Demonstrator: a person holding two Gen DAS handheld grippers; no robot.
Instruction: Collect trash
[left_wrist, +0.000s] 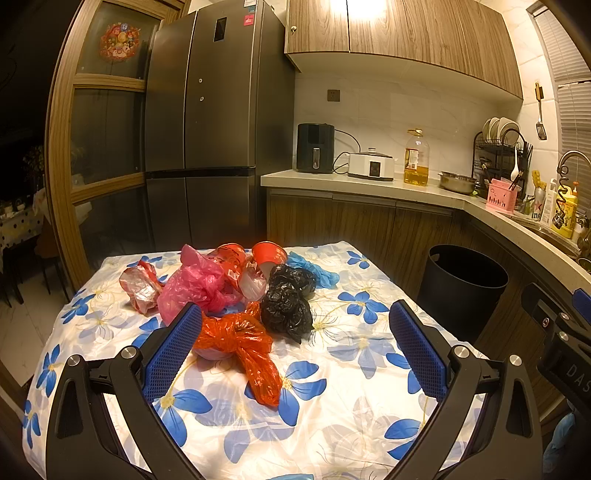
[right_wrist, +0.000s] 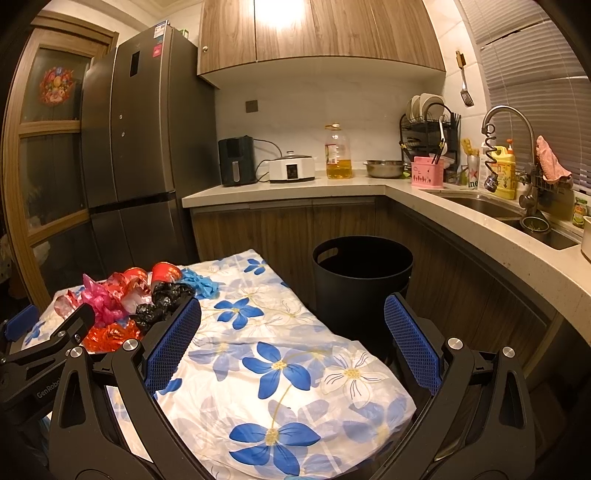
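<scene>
Both hand-held grippers, left hand-held gripper (left_wrist: 295, 350) and right hand-held gripper (right_wrist: 293, 343), jaws apart, empty; one orange bag (left_wrist: 240, 339), one black bag (left_wrist: 288, 302), one bin (right_wrist: 362, 273).

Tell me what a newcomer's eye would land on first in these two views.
First, the bright heap of crumpled bags at the far end of the flowered tablecloth: an orange bag nearest, a black bag beside it and a pink bag behind. Next, the black trash bin on the floor beside the table. Both the left gripper and right gripper are open and empty.
</scene>
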